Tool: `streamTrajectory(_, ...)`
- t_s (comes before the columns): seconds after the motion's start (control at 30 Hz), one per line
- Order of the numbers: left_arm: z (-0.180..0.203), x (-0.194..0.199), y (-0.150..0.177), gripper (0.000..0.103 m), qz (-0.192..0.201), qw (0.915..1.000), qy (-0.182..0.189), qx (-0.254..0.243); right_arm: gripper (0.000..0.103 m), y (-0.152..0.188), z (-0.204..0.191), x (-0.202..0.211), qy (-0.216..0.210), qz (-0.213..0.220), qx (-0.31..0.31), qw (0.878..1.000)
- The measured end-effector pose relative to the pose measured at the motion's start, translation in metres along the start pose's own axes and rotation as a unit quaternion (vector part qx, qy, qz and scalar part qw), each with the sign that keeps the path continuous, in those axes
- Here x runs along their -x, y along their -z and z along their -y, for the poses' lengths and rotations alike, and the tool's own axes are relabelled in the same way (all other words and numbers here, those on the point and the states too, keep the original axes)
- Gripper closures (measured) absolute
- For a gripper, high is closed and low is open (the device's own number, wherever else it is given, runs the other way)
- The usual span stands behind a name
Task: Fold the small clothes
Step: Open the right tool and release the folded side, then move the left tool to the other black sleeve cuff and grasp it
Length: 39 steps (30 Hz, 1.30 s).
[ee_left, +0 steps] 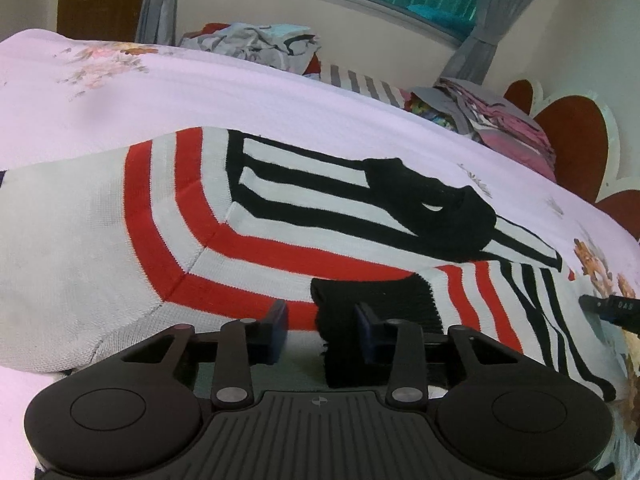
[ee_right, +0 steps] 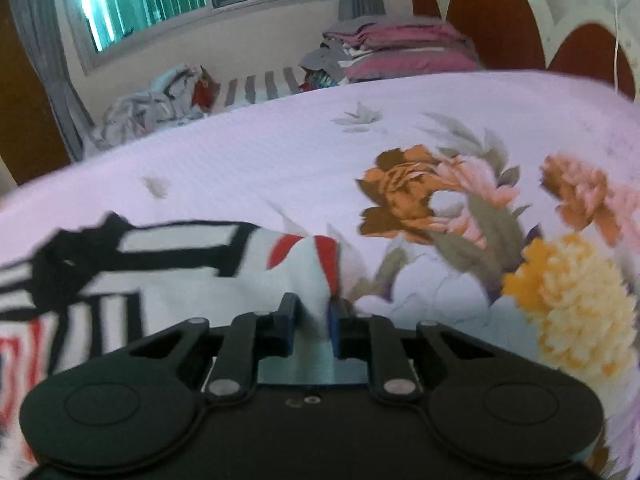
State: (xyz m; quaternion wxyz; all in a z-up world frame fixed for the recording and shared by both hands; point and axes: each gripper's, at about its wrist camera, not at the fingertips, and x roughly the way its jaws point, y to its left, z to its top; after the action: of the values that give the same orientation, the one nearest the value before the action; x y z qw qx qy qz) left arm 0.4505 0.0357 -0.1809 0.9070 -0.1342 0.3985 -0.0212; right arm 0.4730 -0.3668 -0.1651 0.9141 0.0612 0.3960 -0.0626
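A knitted sweater (ee_left: 248, 216) with red, white and black stripes lies spread flat on the bed, its black collar (ee_left: 436, 208) toward the right. My left gripper (ee_left: 322, 330) sits low at the sweater's near edge. A black ribbed cuff (ee_left: 340, 344) lies between its fingers, against the right finger, with a gap to the left finger (ee_left: 276, 324). In the right wrist view, my right gripper (ee_right: 313, 320) is shut on a raised white fold at the edge of the sweater (ee_right: 188, 284). A dark tip of that gripper shows at the right edge (ee_left: 612, 308) of the left wrist view.
The bed has a pale pink sheet (ee_right: 280, 152) printed with large flowers (ee_right: 568, 308). Loose crumpled clothes (ee_left: 256, 42) and a folded stack (ee_right: 400, 48) lie along the far side. A red headboard (ee_left: 572, 140) stands on the right, with a window and grey curtains behind.
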Motion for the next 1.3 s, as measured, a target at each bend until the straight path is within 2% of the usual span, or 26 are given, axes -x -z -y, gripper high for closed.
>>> streamTrajectory(0.07,0.0,0.002,0.0,0.065,-0.001,1.0,0.0,0.004,0.084,-0.001,0.001,0.004,0.002,0.002,-0.006,1.0)
streamTrajectory(0.1,-0.001,0.004,-0.001,0.065,-0.004,0.9999,0.002,0.011,0.078,-0.001,0.001,0.008,0.001,0.006,-0.008,1.0)
streamTrajectory(0.17,-0.002,0.01,-0.002,0.061,-0.006,0.9998,0.003,0.017,0.076,0.002,-0.001,0.022,-0.009,0.015,-0.009,1.0)
streamTrajectory(0.23,-0.002,0.014,-0.001,0.031,-0.006,0.9998,-0.004,0.016,0.07,0.006,-0.004,0.037,-0.025,0.023,-0.009,0.999)
streamTrajectory(0.27,-0.003,0.017,-0.001,0.029,-0.004,0.9998,-0.006,0.016,0.068,0.009,-0.007,0.043,-0.029,0.027,-0.005,0.999)
streamTrajectory(0.3,-0.004,0.02,-0.001,0.029,-0.002,0.9999,-0.006,0.015,0.064,0.011,-0.011,0.049,-0.033,0.031,0.001,0.999)
streamTrajectory(0.5,-0.017,0.039,0.002,0.029,0.003,0.9996,-0.01,0.025,0.066,0.036,-0.035,0.081,-0.058,0.038,0.022,0.997)
streamTrajectory(0.6,-0.029,0.047,0.005,0.029,0.003,0.9994,-0.017,0.031,0.068,0.052,-0.046,0.085,-0.052,0.027,0.051,0.997)
streamTrajectory(0.7,-0.043,0.056,0.01,0.029,0.006,0.9989,-0.025,0.04,0.069,0.069,-0.047,0.071,-0.036,-0.01,0.066,0.997)
streamTrajectory(0.77,-0.056,0.063,0.014,0.029,0.004,0.9982,-0.029,0.053,0.069,0.07,-0.052,0.075,-0.029,-0.006,0.076,0.997)
streamTrajectory(0.87,-0.074,0.072,0.018,0.029,0.001,0.9967,-0.038,0.071,0.066,0.065,-0.058,0.086,-0.057,0.003,0.05,0.997)
streamTrajectory(1.1,-0.131,0.1,0.026,0.029,0.007,0.9894,-0.07,0.127,0.062,0.068,-0.111,0.105,-0.112,0.013,0.063,0.992)
streamTrajectory(1.3,-0.196,0.12,0.033,0.029,0.018,0.9769,-0.113,0.18,0.056,0.07,-0.161,0.112,-0.15,0.015,0.082,0.985)
